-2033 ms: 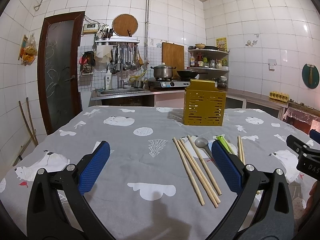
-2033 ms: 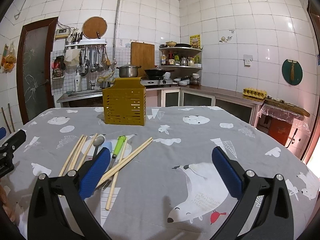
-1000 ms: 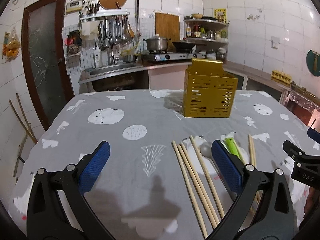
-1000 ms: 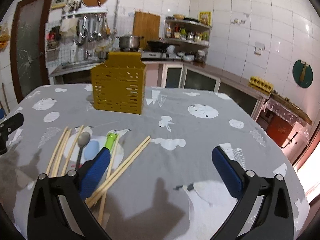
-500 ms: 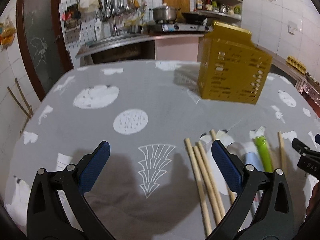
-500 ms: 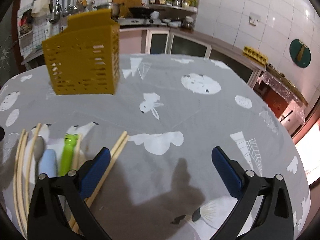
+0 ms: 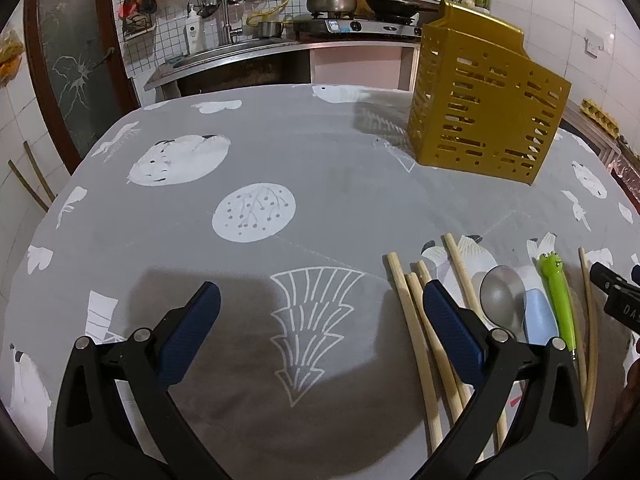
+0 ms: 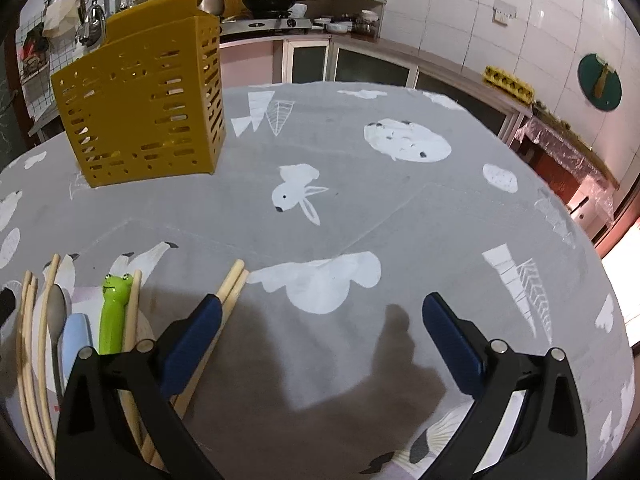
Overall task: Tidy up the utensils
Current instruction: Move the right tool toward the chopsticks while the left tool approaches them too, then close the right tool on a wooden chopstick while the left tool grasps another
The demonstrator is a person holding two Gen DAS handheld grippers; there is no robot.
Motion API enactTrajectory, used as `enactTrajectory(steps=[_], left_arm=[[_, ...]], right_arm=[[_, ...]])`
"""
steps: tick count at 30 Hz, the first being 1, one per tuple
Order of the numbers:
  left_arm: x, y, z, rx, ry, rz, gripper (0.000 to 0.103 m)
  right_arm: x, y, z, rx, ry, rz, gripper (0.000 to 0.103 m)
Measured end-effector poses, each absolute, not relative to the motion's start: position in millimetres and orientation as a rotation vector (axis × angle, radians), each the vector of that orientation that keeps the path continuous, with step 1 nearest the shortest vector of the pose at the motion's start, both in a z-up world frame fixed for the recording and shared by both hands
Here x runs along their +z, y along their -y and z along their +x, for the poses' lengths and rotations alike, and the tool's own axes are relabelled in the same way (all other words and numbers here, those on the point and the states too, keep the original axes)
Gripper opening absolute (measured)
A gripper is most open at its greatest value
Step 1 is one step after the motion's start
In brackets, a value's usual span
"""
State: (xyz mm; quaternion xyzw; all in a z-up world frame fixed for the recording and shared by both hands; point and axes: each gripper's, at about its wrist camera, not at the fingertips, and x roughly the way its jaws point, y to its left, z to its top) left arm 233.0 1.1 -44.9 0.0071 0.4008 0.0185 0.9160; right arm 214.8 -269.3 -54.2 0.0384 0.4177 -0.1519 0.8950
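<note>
A yellow slotted utensil holder (image 7: 484, 104) stands upright on the grey tablecloth; it also shows in the right wrist view (image 8: 144, 100). Several wooden chopsticks (image 7: 416, 328), a metal spoon (image 7: 502, 296) with a light-blue handle and a green frog-headed utensil (image 7: 558, 292) lie on the cloth. My left gripper (image 7: 320, 328) is open and empty, its right finger just over the leftmost chopsticks. My right gripper (image 8: 320, 332) is open and empty, its left finger above a chopstick pair (image 8: 234, 284). The frog utensil (image 8: 114, 308) and the spoon (image 8: 56, 312) lie to its left.
The table (image 7: 248, 160) carries a grey cloth with white animal prints. A kitchen counter with sink, pot and stove (image 7: 332, 0) runs behind it. A brown door (image 7: 68, 64) is at the far left. Low cabinets (image 8: 360, 64) line the right wall.
Both grippers have moved forward and tilted down towards the table. The holder and utensils now look larger and closer. Both grippers stay open.
</note>
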Motion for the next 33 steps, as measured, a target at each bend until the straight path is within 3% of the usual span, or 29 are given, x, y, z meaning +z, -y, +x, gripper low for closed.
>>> enactTrajectory(steps=[23,25,33], left_arm=[[-49.5,-0.9,233.8,0.049,-0.843,0.014,0.097],[-49.6,-0.9,233.8,0.048,-0.844,0.012,0.097],[-53.8,0.5,239.8,0.03,-0.885,0.007,0.091]], right_arm=[[-58.9,264.5,223.6,-0.292,-0.927,0.201,0.066],[-58.5,258.9,224.1,-0.291,-0.924,0.172,0.061],[-55.4,248.7,234.8,-0.205,-0.927,0.12,0.025]])
